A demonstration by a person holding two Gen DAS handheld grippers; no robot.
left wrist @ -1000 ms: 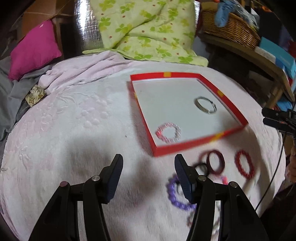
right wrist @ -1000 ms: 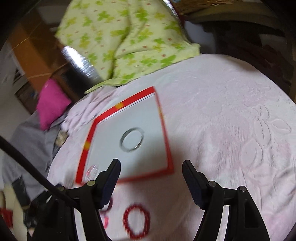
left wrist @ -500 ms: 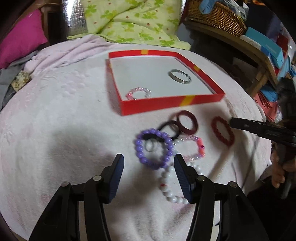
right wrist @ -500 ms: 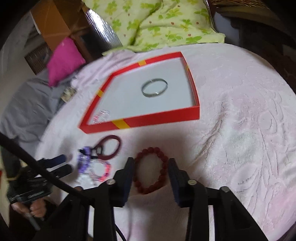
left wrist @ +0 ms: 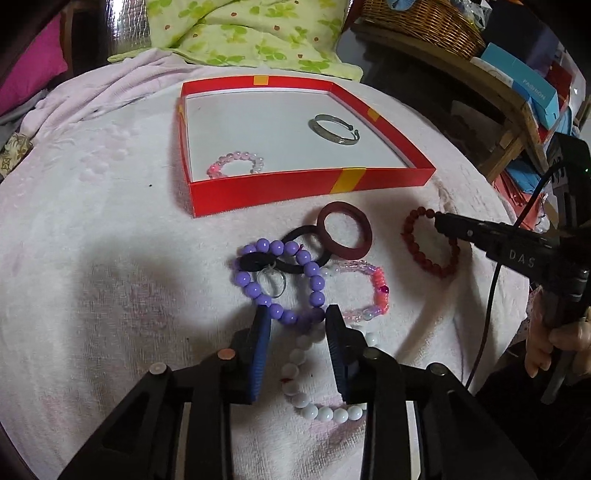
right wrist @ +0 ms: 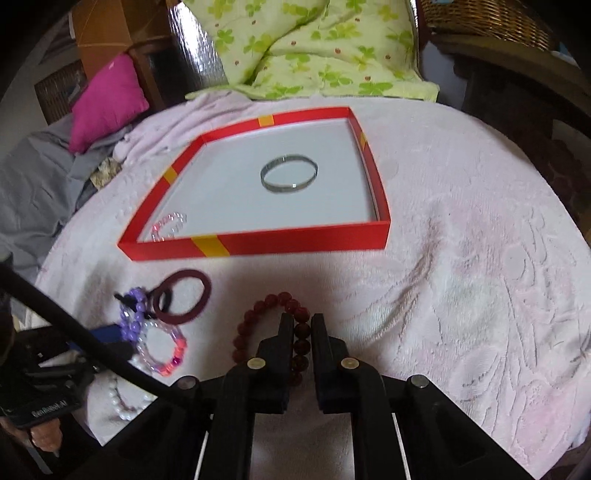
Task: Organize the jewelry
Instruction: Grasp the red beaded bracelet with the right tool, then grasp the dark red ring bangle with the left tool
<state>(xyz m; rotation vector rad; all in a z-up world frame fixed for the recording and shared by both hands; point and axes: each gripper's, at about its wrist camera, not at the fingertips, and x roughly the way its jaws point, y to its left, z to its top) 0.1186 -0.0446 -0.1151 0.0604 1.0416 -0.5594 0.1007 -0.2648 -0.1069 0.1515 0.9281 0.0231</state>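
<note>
A red box point(left wrist: 310, 188) on the pink towel holds a silver bangle point(left wrist: 334, 129) and a pale pink bead bracelet point(left wrist: 236, 166). In front of it lie a maroon bangle point(left wrist: 343, 236), a black hair tie point(left wrist: 299, 254), a pink-and-clear bracelet point(left wrist: 369, 291) and a white bead bracelet point(left wrist: 321, 410). My left gripper point(left wrist: 297, 314) is closing, with the near arc of the purple bead bracelet point(left wrist: 314, 280) between its blue pads. My right gripper point(right wrist: 302, 321) is shut on the dark red bead bracelet point(right wrist: 255, 317), which still rests on the towel.
A green clover quilt point(left wrist: 251, 33) and a magenta cushion point(right wrist: 107, 99) lie beyond the box. A wicker basket point(left wrist: 424, 22) and blue boxes point(left wrist: 524, 81) sit on a wooden shelf at the right. A hand point(left wrist: 554, 343) holds the right gripper's handle, with a black cable beside it.
Both grippers came down toward the jewelry in front of the box. The right jaws closed from wide onto the dark red bracelet. The left jaws narrowed around the purple bracelet's near edge.
</note>
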